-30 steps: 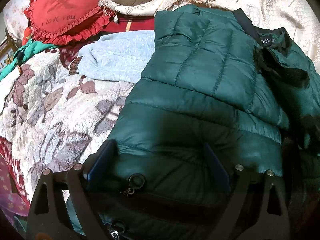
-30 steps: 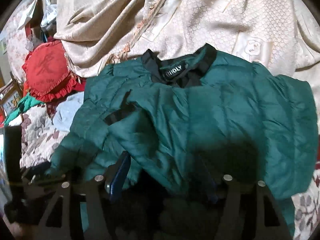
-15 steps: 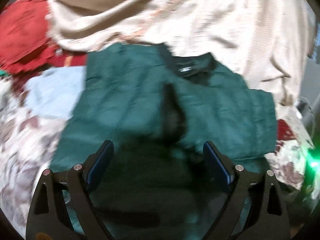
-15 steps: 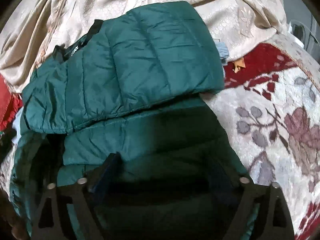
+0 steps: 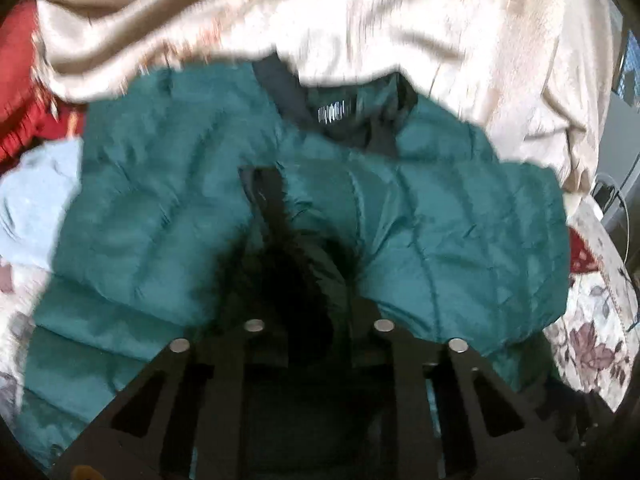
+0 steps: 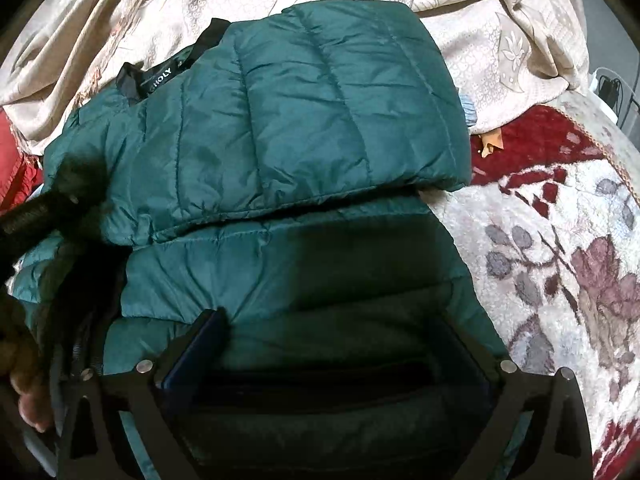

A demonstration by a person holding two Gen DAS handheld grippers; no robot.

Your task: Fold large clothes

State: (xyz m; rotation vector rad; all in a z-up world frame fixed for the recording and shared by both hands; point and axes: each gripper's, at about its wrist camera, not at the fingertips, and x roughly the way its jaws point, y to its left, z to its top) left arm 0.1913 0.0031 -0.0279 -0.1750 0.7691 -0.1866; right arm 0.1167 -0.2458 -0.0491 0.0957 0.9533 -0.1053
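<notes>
A dark green quilted puffer jacket [image 5: 440, 224] lies on the bed with its black collar and label at the far side. In the right wrist view the jacket [image 6: 320, 128] has its right sleeve folded across the body. My left gripper [image 5: 316, 300] is shut on a dark fold of the jacket's front edge near its middle. My right gripper [image 6: 340, 344] is open over the jacket's lower hem, its jaws wide apart and empty. The left gripper's dark body [image 6: 44, 208] shows at the left edge of the right wrist view.
A beige patterned blanket [image 6: 500, 40] is heaped behind the jacket. A floral bedspread [image 6: 560, 248] lies to the right. A light blue garment [image 5: 32, 200] and a red cushion [image 5: 16, 80] lie to the left.
My left gripper has swung from the jacket's left side to its middle and closed on the front fold. My right gripper moved right to the hem and stays open.
</notes>
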